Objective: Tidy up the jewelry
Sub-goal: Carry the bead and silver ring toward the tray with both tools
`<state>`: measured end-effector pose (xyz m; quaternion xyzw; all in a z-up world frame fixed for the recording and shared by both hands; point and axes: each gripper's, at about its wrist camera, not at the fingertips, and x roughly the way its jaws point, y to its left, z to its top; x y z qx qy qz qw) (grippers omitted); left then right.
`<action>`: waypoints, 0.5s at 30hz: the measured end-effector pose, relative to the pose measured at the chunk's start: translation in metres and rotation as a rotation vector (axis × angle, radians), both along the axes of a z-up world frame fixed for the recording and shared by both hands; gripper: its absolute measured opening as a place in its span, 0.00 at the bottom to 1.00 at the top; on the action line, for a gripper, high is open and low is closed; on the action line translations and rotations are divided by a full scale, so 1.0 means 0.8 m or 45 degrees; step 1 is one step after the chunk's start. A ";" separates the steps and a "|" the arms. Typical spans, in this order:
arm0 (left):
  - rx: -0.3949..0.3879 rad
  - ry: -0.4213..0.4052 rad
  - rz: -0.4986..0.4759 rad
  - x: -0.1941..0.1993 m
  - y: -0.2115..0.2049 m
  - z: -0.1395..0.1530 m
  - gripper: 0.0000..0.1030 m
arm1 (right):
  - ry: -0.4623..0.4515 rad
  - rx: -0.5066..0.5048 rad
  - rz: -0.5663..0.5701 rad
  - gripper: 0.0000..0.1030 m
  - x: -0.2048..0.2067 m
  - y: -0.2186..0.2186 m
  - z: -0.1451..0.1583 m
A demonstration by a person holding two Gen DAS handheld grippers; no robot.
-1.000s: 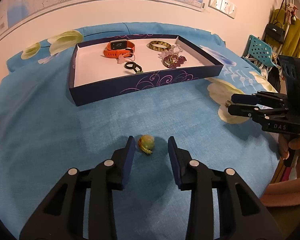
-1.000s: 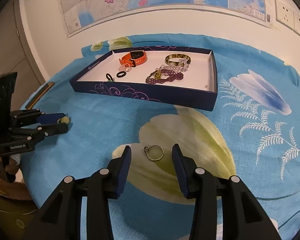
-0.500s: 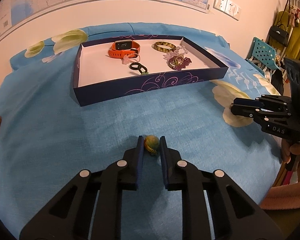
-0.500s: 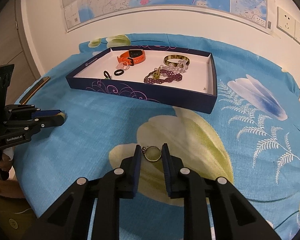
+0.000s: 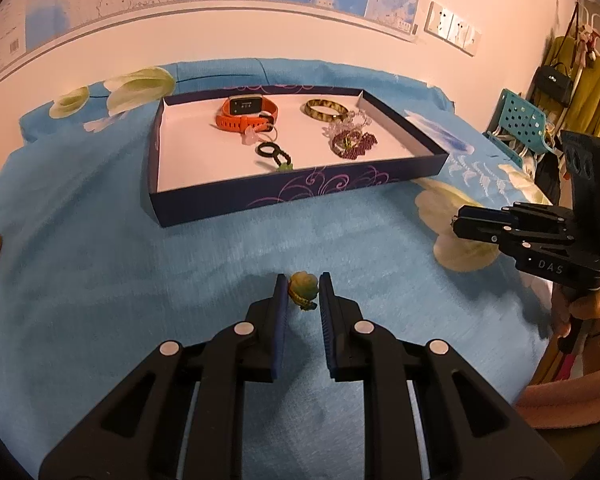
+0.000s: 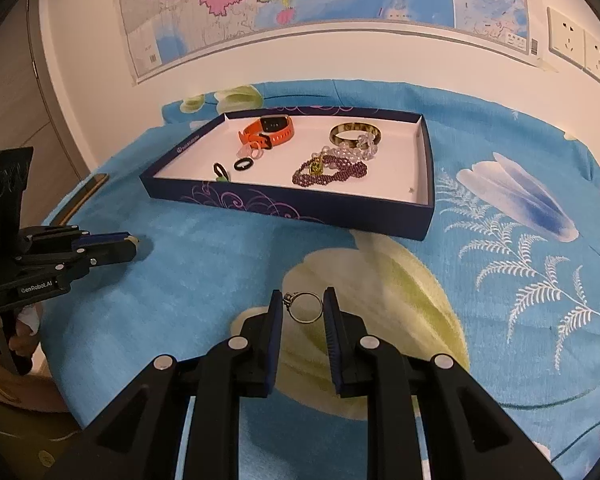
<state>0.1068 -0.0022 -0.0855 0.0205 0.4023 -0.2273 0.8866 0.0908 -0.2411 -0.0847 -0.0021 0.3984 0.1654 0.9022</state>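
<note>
1. Closing over the past second, the left gripper (image 5: 303, 294) now clamps the green bead ring (image 5: 304, 289), low over the blue cloth (image 5: 100, 280).
2. The right gripper (image 6: 303, 307), likewise closed in, pinches the silver ring (image 6: 306, 306). Both appear ready to lift toward the tray (image 6: 320, 206).

The navy tray (image 5: 300, 196) is my landmark. On my side of it lies a broad stretch of bare blue cloth (image 5: 140, 280), where either of my tools can pass freely. The tray's low near wall stands across the way in. Inside, the corner nearest my left tool is bare white floor, and so is the strip along the right wall. The orange watch (image 5: 248, 114), the black rings (image 5: 274, 153), the bangle (image 5: 326, 109) and the purple beads (image 5: 354, 144) crowd the middle and back. Behind the tray the wall (image 5: 260, 28) closes everything off.
</note>
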 end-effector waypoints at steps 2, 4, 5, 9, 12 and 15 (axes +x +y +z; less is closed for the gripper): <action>-0.007 -0.006 -0.001 0.001 0.001 0.003 0.16 | -0.006 0.004 0.003 0.18 0.001 0.001 0.003; -0.016 -0.011 -0.002 0.002 0.001 0.006 0.16 | -0.013 0.010 0.007 0.18 0.002 0.002 0.005; -0.020 -0.014 -0.002 0.003 0.000 0.008 0.16 | -0.018 0.011 0.010 0.18 0.003 0.004 0.007; -0.033 -0.028 -0.005 0.006 0.000 0.014 0.16 | -0.030 0.024 0.021 0.18 0.007 0.006 0.011; -0.040 -0.034 -0.008 0.010 -0.001 0.016 0.16 | -0.039 0.033 0.024 0.18 0.010 0.006 0.015; -0.047 -0.044 -0.010 0.011 -0.002 0.019 0.16 | -0.051 0.039 0.029 0.18 0.012 0.008 0.019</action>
